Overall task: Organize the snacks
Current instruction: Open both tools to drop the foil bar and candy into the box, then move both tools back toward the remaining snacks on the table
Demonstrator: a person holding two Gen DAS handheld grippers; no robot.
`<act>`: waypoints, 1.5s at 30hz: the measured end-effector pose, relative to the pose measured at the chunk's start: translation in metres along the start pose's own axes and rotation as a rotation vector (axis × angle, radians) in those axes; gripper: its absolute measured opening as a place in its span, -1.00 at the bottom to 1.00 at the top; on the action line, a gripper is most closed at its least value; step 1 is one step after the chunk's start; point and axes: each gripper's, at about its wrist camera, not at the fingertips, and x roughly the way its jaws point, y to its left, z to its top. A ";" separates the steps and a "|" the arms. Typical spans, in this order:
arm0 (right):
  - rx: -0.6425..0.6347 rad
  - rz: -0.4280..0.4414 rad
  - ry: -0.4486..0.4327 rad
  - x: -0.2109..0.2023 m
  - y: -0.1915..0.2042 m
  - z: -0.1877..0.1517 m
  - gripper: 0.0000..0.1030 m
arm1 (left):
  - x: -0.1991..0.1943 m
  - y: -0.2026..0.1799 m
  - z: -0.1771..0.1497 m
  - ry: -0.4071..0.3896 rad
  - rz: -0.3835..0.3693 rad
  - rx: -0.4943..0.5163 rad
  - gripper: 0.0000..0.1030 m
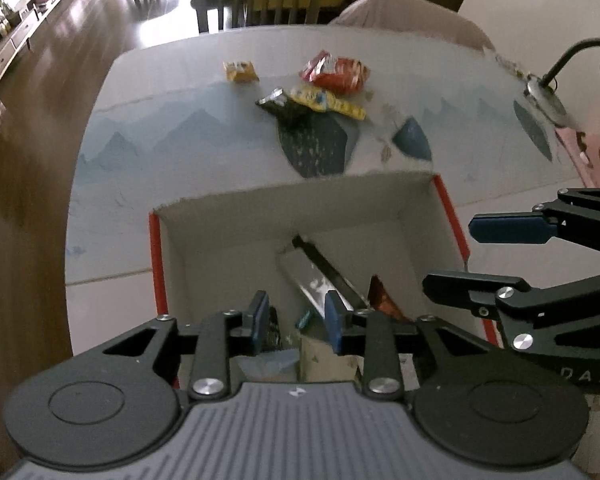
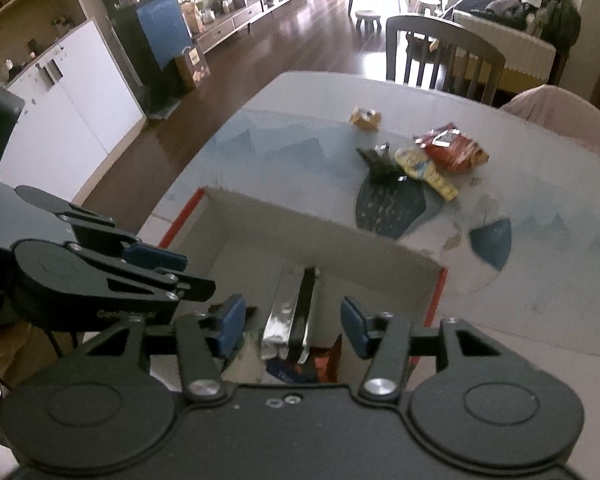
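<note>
Left gripper (image 1: 296, 320) over box (image 1: 300, 200), pads apart, nothing pinched. Silver packet (image 1: 312, 276) leans inside box among other wrappers. Right gripper (image 2: 294, 326) beside it, jaws spread wider, empty, above same packet. On table (image 1: 148, 92) beyond box: yellow pack (image 1: 241, 71), dark packet (image 1: 278, 104), yellow wrapper (image 1: 324, 101), red bag (image 1: 336, 72).
</note>
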 end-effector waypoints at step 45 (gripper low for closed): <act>-0.046 0.003 -0.023 0.061 -0.154 0.134 0.99 | 0.073 0.033 0.211 -0.098 0.132 -0.261 0.53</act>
